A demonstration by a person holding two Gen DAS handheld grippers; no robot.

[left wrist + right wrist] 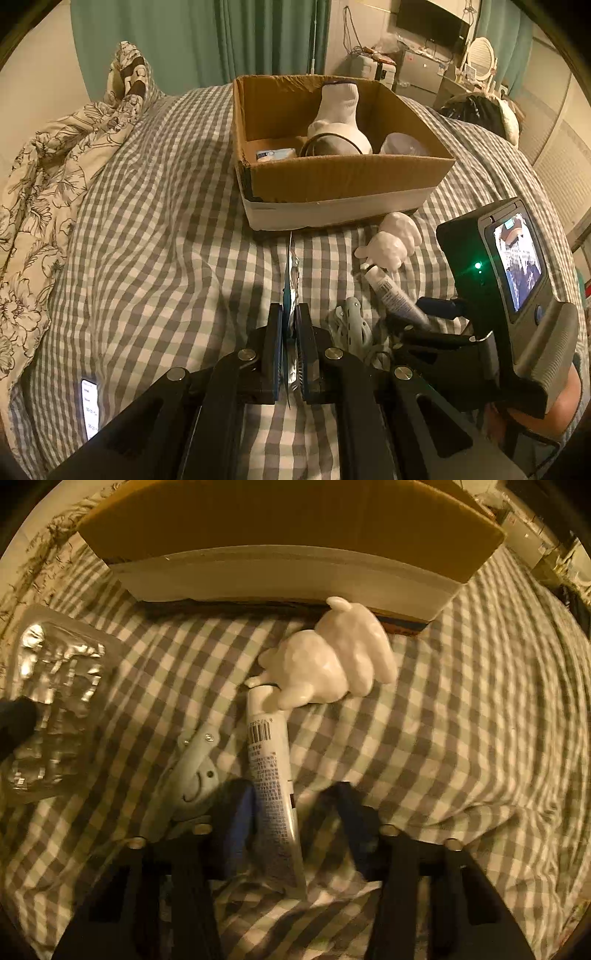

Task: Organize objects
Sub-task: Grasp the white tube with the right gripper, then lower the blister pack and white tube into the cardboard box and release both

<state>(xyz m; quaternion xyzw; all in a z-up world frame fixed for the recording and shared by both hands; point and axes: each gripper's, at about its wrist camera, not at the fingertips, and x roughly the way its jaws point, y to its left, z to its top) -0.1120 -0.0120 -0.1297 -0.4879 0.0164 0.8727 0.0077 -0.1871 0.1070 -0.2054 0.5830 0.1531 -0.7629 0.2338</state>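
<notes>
Your left gripper pinches a foil blister pack edge-on above the checked bedspread, short of the box. Your right gripper is spread around the tube, whose cap touches the white figurine.

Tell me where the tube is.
In the right wrist view the tube lies on the bed between the right gripper's open fingers, its cap touching the white figurine.

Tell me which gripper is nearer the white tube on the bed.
Right. The right gripper is open with its fingers on either side of the white tube. The left gripper is off to the tube's left, shut on a foil blister pack.
</notes>
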